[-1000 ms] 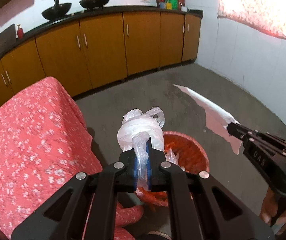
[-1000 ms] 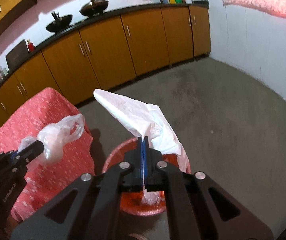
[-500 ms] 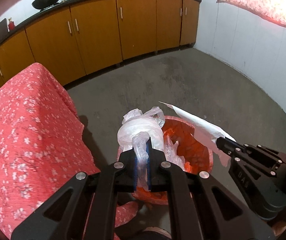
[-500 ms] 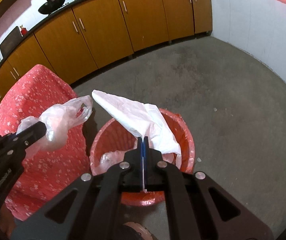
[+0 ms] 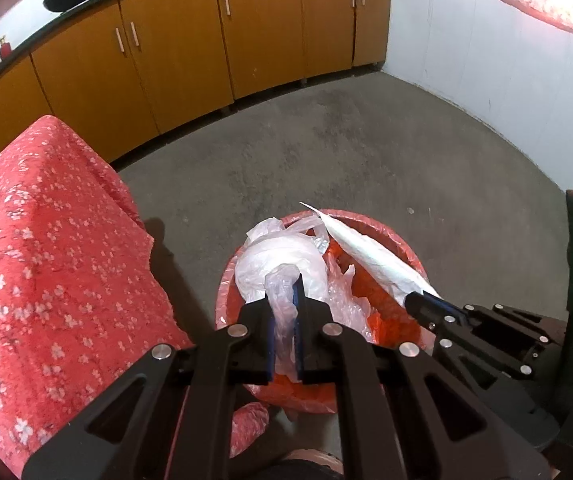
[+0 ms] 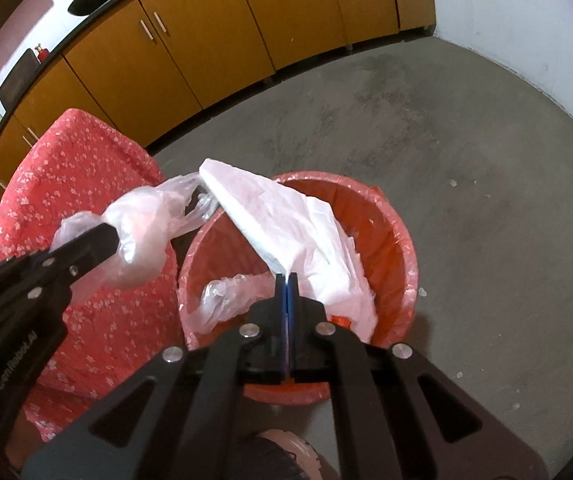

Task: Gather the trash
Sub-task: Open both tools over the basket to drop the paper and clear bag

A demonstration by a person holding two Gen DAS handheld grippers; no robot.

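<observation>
An orange bin (image 5: 402, 248) (image 6: 398, 240) with a red liner stands on the floor below both grippers. My left gripper (image 5: 283, 288) (image 6: 110, 236) is shut on a crumpled clear plastic bag (image 5: 282, 256) (image 6: 142, 220), held above the bin's left rim. My right gripper (image 6: 287, 278) (image 5: 414, 300) is shut on a white plastic bag (image 6: 286, 220) (image 5: 370, 252), which hangs over the bin's opening. More clear plastic (image 6: 222, 296) lies inside the bin.
A table with a red flowered cloth (image 5: 46, 248) (image 6: 70, 168) stands close to the bin's left. Orange cabinets (image 5: 190, 40) line the far wall. A white wall (image 5: 506, 80) bounds the grey concrete floor (image 5: 326, 152) on the right.
Both grippers have moved forward and down towards the bin, each still holding its bag. The bin now lies directly below them and the two bags are closer together.
</observation>
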